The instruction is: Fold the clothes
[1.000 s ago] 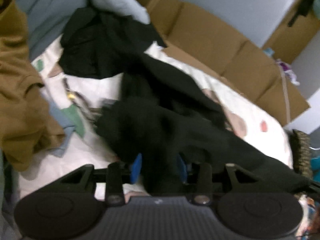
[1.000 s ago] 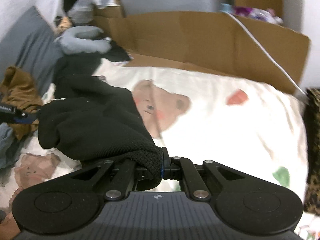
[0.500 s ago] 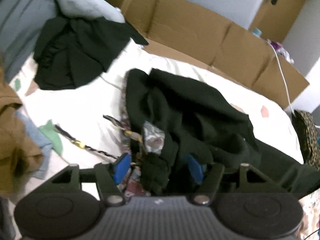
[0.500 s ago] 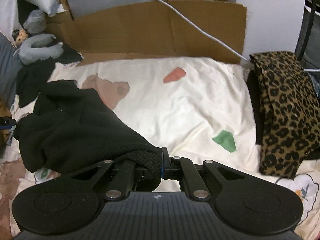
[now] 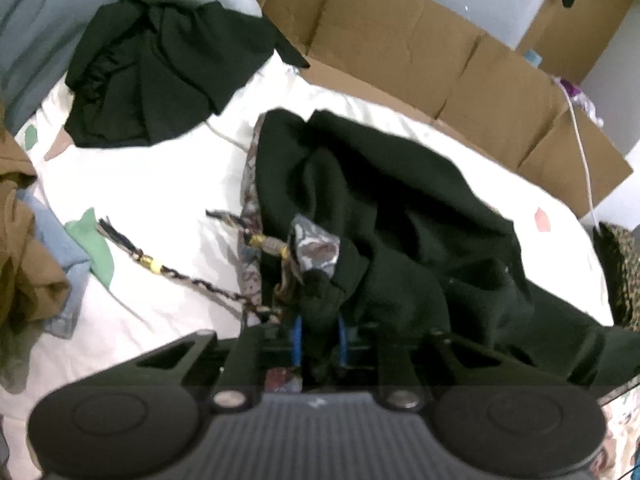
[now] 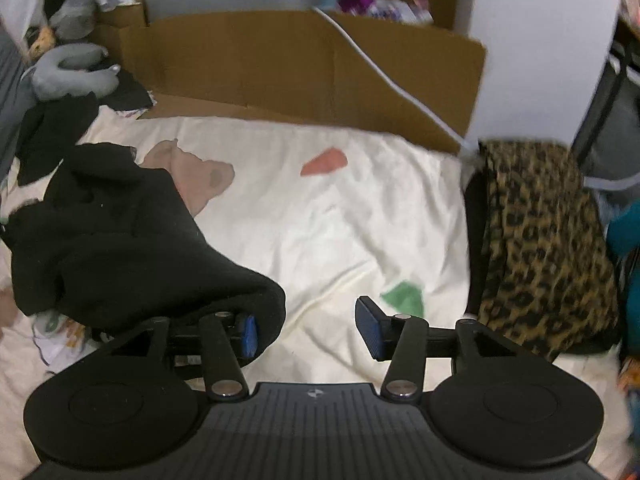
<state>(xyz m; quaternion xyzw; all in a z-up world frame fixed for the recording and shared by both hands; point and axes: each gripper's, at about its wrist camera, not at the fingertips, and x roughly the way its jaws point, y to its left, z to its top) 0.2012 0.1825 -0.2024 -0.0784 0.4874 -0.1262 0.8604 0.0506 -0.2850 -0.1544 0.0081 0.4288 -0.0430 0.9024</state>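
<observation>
A black knit hooded garment [image 5: 400,216] lies bunched on the white printed bedsheet [image 5: 152,184], with a patterned lining and a braided drawstring [image 5: 188,280] trailing left. My left gripper [image 5: 319,340] is shut on a fold of this garment near its hood edge. In the right wrist view the same black garment [image 6: 112,240] is draped over my left finger [image 6: 248,336]. My right gripper [image 6: 312,332] is open, its jaws wide apart, with bare sheet [image 6: 340,232] between them.
A second black garment [image 5: 160,76] lies at the far left of the bed, with a brown garment [image 5: 20,248] at the left edge. Cardboard panels [image 6: 304,68] line the far side. A leopard-print cloth [image 6: 544,240] lies at the right edge. A grey neck pillow [image 6: 72,76] sits far left.
My right gripper has opened and let go of the black garment, which now rests on its left finger. My left gripper has closed on a fold of the garment.
</observation>
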